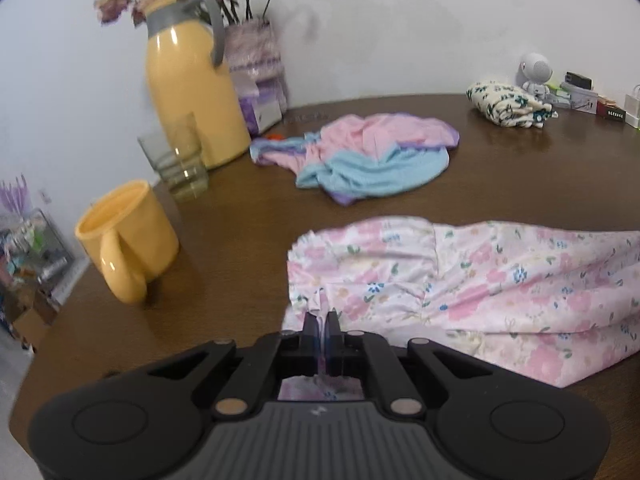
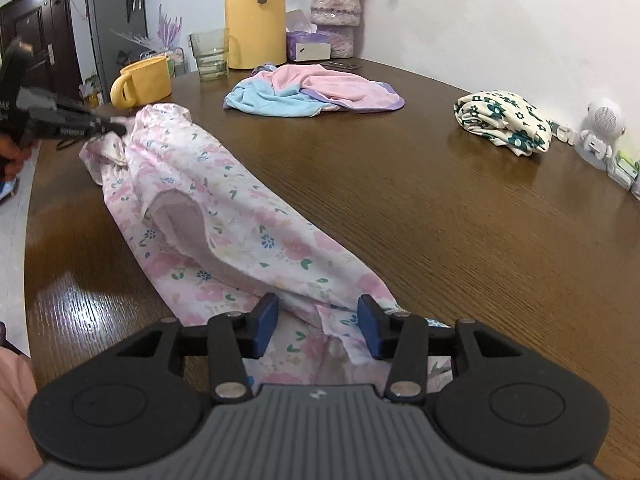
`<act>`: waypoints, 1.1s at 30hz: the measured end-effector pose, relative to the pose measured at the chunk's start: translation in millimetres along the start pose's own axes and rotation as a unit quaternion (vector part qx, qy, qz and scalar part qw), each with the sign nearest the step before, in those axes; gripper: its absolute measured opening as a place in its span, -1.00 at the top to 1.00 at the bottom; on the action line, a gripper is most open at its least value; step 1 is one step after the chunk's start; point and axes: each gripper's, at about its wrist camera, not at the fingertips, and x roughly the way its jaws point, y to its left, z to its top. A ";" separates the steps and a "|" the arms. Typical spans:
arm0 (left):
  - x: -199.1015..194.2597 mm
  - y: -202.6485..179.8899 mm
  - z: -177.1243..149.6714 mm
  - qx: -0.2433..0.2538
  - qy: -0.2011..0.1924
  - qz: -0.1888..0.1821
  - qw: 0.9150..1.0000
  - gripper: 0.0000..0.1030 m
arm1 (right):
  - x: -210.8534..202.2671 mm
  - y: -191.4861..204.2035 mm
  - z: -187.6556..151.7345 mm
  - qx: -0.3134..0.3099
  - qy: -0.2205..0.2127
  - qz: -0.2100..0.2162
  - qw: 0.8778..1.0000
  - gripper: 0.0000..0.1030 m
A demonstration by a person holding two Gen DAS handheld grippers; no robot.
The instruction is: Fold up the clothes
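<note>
A pink floral garment (image 1: 480, 280) lies lengthwise on the brown wooden table (image 1: 224, 240), partly folded along its length. My left gripper (image 1: 321, 316) is shut on a pinch of cloth at the garment's left end. The right wrist view shows that same gripper (image 2: 116, 126) gripping the far end of the garment (image 2: 224, 200), with a hand behind it. My right gripper (image 2: 318, 320) hovers over the near end with its blue pads (image 2: 266, 320) wide apart. Cloth lies under and between them, and the pads do not press on it.
A crumpled pink and blue garment (image 2: 312, 88) lies further back, and a folded cream floral cloth (image 2: 504, 120) sits to the right. A yellow mug (image 1: 128, 236), a glass (image 1: 176, 156), a yellow jug (image 1: 192, 92) and a vase stand at the left. A white figure (image 2: 602, 128) is by the wall.
</note>
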 end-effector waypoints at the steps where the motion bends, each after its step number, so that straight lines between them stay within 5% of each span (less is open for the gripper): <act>1: -3.3 -0.1 0.1 -0.001 -0.005 0.000 1.000 0.77 | -2.1 0.0 0.7 -0.002 -0.003 0.003 1.000 0.14; 3: -18.0 0.6 2.0 -0.009 -0.030 0.007 1.000 0.17 | -8.4 0.5 3.1 -0.007 -0.010 0.013 1.000 0.13; 5: -36.2 -0.4 5.7 -0.015 -0.061 0.016 0.998 -0.01 | -17.0 0.1 7.1 -0.005 -0.025 0.030 0.999 0.12; 10: -58.6 -25.6 20.8 0.015 -0.111 -0.025 0.993 0.08 | -28.1 10.9 40.4 -0.005 -0.076 0.123 0.989 0.19; 12: -49.3 -41.0 24.4 0.043 -0.097 -0.044 0.993 0.62 | -18.3 23.7 55.1 -0.027 -0.069 0.156 0.985 0.39; 13: -41.5 -46.9 25.1 0.053 -0.084 -0.051 0.994 0.68 | -10.8 31.5 61.4 -0.041 -0.061 0.166 0.983 0.47; 17: -7.7 -50.5 14.3 0.052 -0.034 -0.040 0.997 0.74 | 23.6 54.0 65.0 -0.085 0.000 0.142 0.986 0.79; 19: 5.7 -47.7 5.5 0.049 -0.014 -0.030 0.998 0.74 | 32.8 56.6 56.3 -0.095 0.030 0.131 0.986 0.81; 25: 10.8 -36.1 -1.1 0.031 -0.011 -0.032 0.999 0.68 | 22.0 55.4 33.9 -0.099 0.044 0.115 0.987 0.81; 30: -10.0 -38.3 6.7 0.024 -0.044 -0.027 0.998 0.04 | 8.8 52.9 27.9 -0.103 0.040 0.114 0.987 0.79; 33: -28.3 -56.6 10.2 0.057 -0.074 -0.076 0.993 -0.02 | -10.2 45.5 39.5 -0.071 -0.008 0.131 0.989 0.73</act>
